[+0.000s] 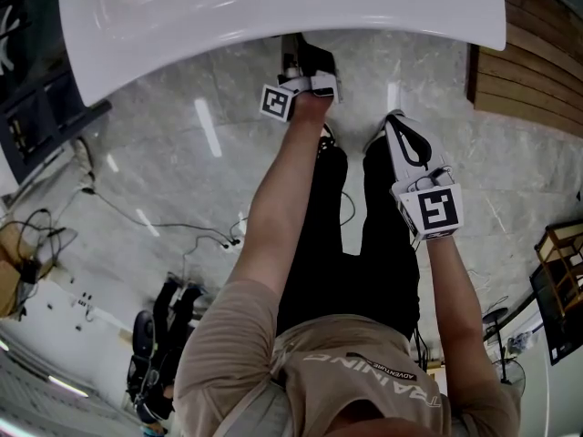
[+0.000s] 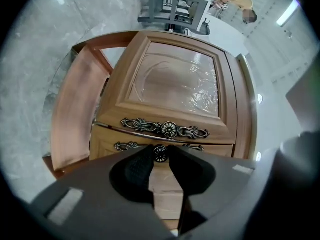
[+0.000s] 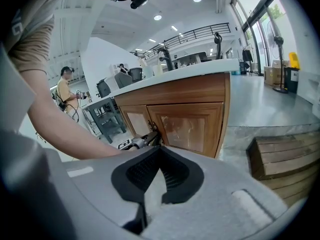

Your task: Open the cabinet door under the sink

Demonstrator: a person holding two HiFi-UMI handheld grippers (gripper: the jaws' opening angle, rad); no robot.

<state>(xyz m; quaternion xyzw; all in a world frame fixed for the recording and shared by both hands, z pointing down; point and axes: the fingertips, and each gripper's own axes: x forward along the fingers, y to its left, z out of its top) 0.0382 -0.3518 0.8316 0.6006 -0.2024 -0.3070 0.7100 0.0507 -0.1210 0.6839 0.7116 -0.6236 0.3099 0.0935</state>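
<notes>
The wooden cabinet under the white sink counter point(image 1: 273, 16) has two glass-panelled doors, both lying flush. In the left gripper view the upper door point(image 2: 170, 84) carries an ornate metal handle point(image 2: 169, 130). The lower door's small round knob point(image 2: 160, 154) sits between the tips of my left gripper point(image 2: 160, 155), which touch it on either side. From the head view the left gripper point(image 1: 308, 62) reaches under the counter edge, tips hidden. My right gripper point(image 3: 160, 149) hangs back from the cabinet point(image 3: 192, 126), shut and holding nothing, and also shows over the legs point(image 1: 393, 118).
A low wooden crate point(image 3: 285, 159) stands on the floor right of the cabinet. Wooden slats point(image 1: 537, 44) line the upper right. Cables point(image 1: 182, 235) trail across the marble floor at left. A grey metal stand point(image 3: 107, 116) and a person point(image 3: 65, 91) are beyond the cabinet.
</notes>
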